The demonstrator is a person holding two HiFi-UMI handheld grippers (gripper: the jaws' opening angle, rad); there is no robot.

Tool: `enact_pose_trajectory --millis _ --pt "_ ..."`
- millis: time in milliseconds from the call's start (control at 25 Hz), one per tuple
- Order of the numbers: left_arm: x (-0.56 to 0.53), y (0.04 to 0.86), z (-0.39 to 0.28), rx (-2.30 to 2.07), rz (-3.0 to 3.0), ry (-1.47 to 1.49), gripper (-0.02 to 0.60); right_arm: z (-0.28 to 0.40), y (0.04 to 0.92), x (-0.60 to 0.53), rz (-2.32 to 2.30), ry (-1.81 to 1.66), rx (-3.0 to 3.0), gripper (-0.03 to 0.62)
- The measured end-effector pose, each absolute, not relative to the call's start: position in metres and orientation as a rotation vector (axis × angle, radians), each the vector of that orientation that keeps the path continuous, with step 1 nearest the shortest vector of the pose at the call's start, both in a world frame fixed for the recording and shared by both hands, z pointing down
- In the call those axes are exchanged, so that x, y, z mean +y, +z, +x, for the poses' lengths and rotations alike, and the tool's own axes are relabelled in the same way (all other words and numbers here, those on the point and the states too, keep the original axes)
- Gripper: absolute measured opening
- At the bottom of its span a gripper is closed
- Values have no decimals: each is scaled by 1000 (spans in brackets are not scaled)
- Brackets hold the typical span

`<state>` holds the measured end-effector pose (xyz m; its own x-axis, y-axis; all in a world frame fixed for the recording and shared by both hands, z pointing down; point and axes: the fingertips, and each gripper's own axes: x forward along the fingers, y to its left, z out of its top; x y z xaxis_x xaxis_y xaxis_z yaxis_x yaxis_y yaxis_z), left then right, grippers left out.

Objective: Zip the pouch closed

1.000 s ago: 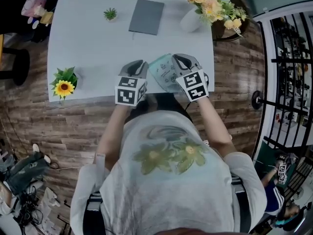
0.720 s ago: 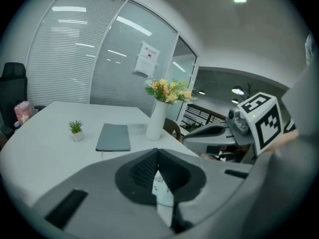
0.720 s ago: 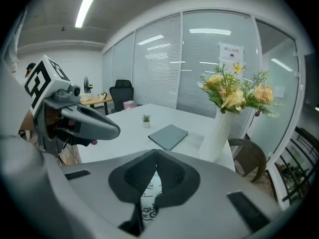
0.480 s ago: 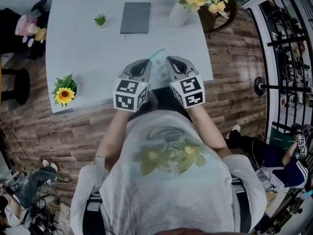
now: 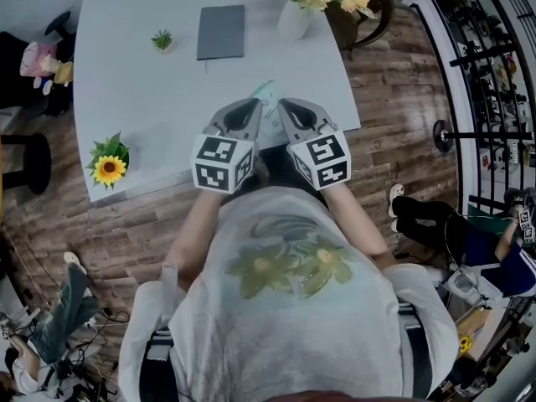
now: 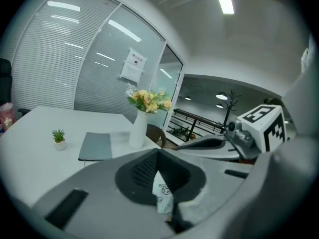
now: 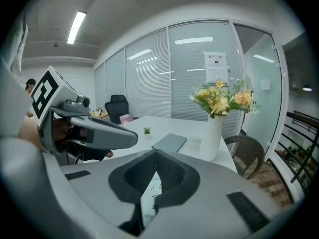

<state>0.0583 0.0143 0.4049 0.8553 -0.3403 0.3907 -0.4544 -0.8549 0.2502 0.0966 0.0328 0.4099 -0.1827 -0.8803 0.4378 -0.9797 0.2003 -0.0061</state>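
The pale green printed pouch [image 5: 266,105] hangs in the air over the white table's [image 5: 142,99] near edge, pinched between both grippers. My left gripper [image 5: 249,114] is shut on the pouch's left part; a fold of the pouch [image 6: 162,193] shows between its closed jaws [image 6: 159,156]. My right gripper [image 5: 285,112] is shut on the right part, and the pouch [image 7: 149,195] shows as a thin strip below its closed jaws [image 7: 155,156]. The two grippers stand close side by side, marker cubes toward the person. The zipper itself is hidden.
A grey notebook [image 5: 221,32] and a tiny potted plant [image 5: 162,39] lie at the table's far side. A white vase of flowers [image 5: 295,15] stands at the far right corner, and a sunflower pot [image 5: 109,159] at the near left corner. A dark chair [image 5: 368,15] stands beyond.
Both grippers rose and drew closer together, carrying the pouch off the table. The pouch, broad and flat before, now shows only as a narrow strip between them. The left jaws closed.
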Motion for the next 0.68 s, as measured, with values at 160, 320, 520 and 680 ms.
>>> enact_pose_trajectory --millis 160,320,520,680 --pt "17 400 59 -590 2709 471 5 95 407 36 1755 411 -2148 15" --pt "15 400 57 -592 2717 464 5 94 402 37 1785 389 -2151 15" --pt "14 399 53 -596 2717 465 5 92 398 36 1800 391 -2155 15" --pt "14 398 52 -593 2711 467 5 91 396 36 1806 412 -2152 15"
